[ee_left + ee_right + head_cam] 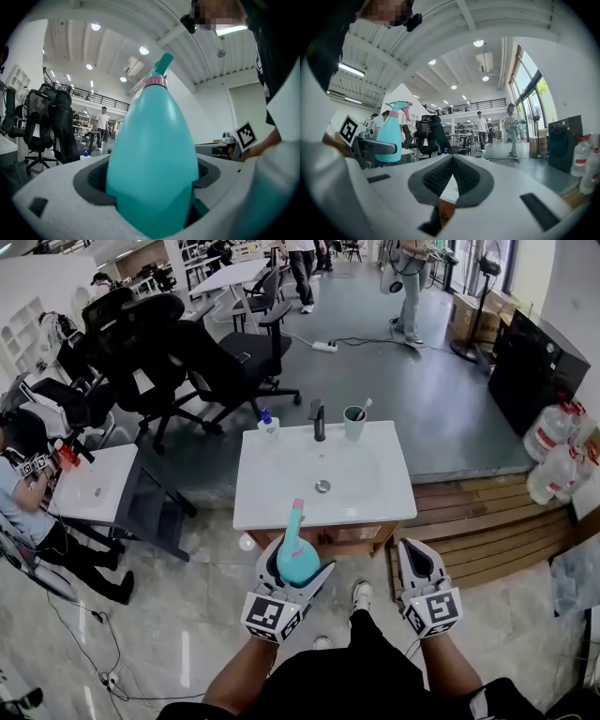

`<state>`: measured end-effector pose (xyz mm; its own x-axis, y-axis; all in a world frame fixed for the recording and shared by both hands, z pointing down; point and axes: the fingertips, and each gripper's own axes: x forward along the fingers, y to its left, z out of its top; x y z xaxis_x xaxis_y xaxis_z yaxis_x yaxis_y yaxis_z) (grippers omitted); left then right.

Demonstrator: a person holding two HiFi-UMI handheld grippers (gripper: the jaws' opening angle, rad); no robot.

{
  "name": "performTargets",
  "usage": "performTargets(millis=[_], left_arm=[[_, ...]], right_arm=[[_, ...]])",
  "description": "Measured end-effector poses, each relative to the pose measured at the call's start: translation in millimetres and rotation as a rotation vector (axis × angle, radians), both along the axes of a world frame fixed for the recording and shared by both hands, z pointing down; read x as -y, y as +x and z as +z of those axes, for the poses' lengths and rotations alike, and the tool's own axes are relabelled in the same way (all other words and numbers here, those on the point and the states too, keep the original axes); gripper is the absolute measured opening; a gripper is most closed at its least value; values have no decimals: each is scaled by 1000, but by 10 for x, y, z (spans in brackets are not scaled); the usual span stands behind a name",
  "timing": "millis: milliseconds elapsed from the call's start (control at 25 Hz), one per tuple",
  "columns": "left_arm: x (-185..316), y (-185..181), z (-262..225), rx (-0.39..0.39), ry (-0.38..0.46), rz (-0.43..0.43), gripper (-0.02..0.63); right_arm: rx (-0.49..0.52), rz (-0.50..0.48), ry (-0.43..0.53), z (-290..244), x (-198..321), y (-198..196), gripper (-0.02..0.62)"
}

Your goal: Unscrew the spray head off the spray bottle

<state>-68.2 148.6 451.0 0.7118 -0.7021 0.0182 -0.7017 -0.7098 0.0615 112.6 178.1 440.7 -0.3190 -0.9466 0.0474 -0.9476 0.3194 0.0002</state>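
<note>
Quick status from my end. My left tongs (296,566) are clamped around the fat lower body of the teal spray bottle (298,557). They're holding it up in the air, nozzle end pointing away from me, just in front of the white basin worktop (281,498). It isn't resting on anything. My right tongs (420,563) are fully closed with nothing in them, parked off to the right and clear of the bottle.

Progress-wise, I'd say only step 1 is done: the bottle is picked up and braced. The spray head (397,108) is still on the neck, with the pink collar (155,82) snug against the body and no gap I can see. So the actual unscrewing looks untouched.

What's left: open the right tongs, bring them across to the head or collar, grip, twist it loose and lift it off. The teal body looks smooth, so I'd guess it may spin in the left grip.
</note>
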Motion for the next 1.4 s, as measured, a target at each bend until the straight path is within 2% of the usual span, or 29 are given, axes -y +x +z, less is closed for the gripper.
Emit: performTargets(millis=[560, 840, 1400], left_arm=[[1110, 335, 98, -1, -67, -85, 468], [1549, 564, 148, 13, -72, -133, 468], [2144, 668, 423, 47, -102, -216, 468]], right_arm=[[5, -88, -53, 37, 1238, 449, 5], [20, -146, -57, 73, 1761, 678, 5], [15, -259, -90, 279, 2425, 727, 5]])
